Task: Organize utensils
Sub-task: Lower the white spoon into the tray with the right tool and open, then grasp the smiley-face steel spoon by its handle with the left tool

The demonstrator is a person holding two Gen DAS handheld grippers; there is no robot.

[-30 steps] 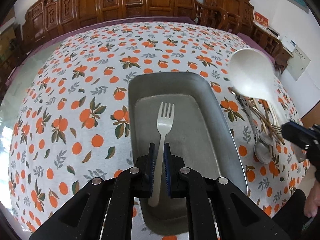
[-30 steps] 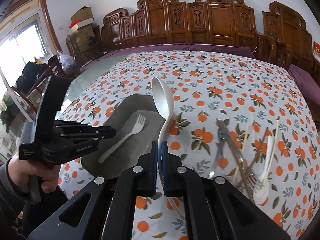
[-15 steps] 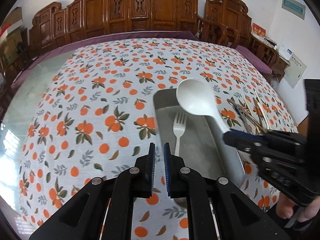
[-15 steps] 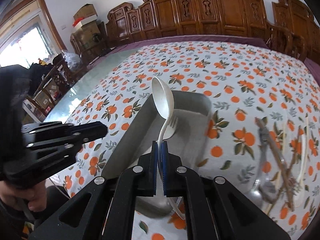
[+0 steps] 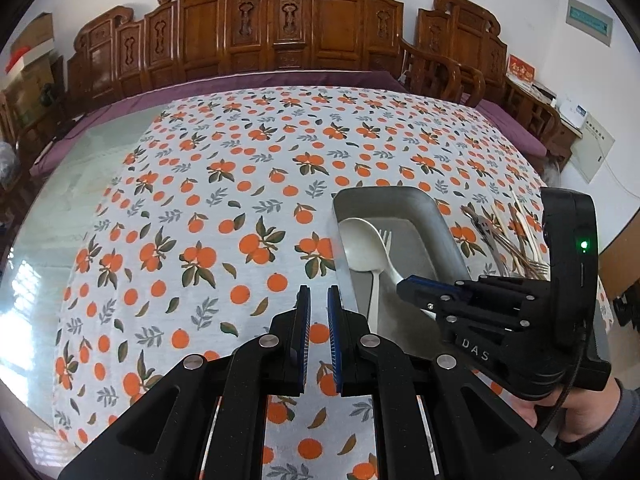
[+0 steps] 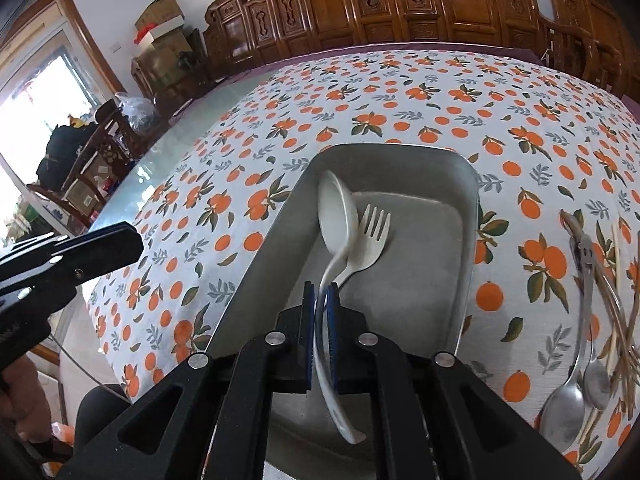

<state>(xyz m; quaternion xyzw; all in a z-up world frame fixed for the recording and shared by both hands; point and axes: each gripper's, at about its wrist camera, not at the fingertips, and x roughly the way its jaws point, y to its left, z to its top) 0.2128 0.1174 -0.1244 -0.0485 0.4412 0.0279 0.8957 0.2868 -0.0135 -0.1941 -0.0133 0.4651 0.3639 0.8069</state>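
My right gripper [image 6: 321, 293] is shut on the handle of a white plastic spoon [image 6: 336, 216], whose bowl is down inside the grey metal tray [image 6: 460, 280], against its left wall. A white plastic fork [image 6: 370, 236] lies in the tray beside the spoon. In the left wrist view the tray [image 5: 432, 216], spoon [image 5: 362, 246] and fork [image 5: 385, 240] show at the right, with the right gripper [image 5: 412, 286] over them. My left gripper [image 5: 318, 304] is empty, its jaws almost together, above the tablecloth left of the tray.
A pile of metal spoons, forks and chopsticks [image 6: 592, 320] lies right of the tray, also in the left wrist view [image 5: 512, 236]. The orange-print tablecloth [image 5: 240, 200] covers the table. Carved wooden chairs [image 5: 280, 32] line the far edge.
My right gripper has lowered the spoon from above the tray into it, beside the fork. My left gripper has drawn back off the fork and moved left, out of the tray.
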